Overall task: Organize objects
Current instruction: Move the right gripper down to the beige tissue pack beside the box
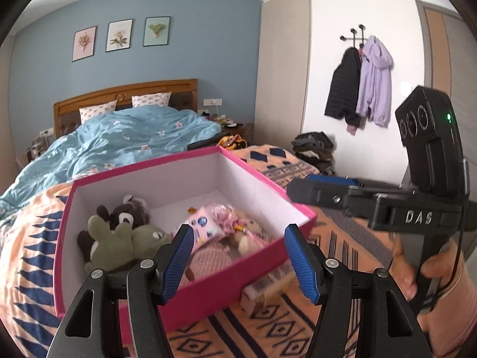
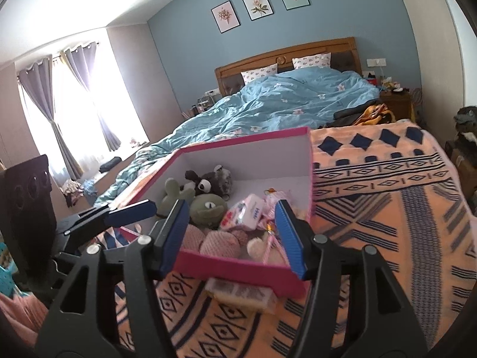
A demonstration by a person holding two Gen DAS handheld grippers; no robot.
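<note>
Pink box (image 1: 208,292) sits on the patterned blanket (image 2: 387,208) on the bed, with soft toys (image 1: 119,232) inside. Both the left gripper (image 1: 238,256) and right gripper (image 2: 232,235) have fingers spread wide, holding nothing.

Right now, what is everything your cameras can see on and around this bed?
Box: one, pink outside, white inside, open, on the patterned blanket.
Plush toys: several, one green, one brown, in the box.
Tissue pack: one, pink and white, in the box.
Small clear container: one, on the blanket by the box's near wall.
Patterned blanket: one, orange and navy, under the box.
Duvet: one, light blue, on the bed behind.
Framed pictures: three, on the blue wall.
Jackets: two, black and lilac, on wall hooks.
Left gripper: open, empty.
Right gripper: open, empty.
</note>
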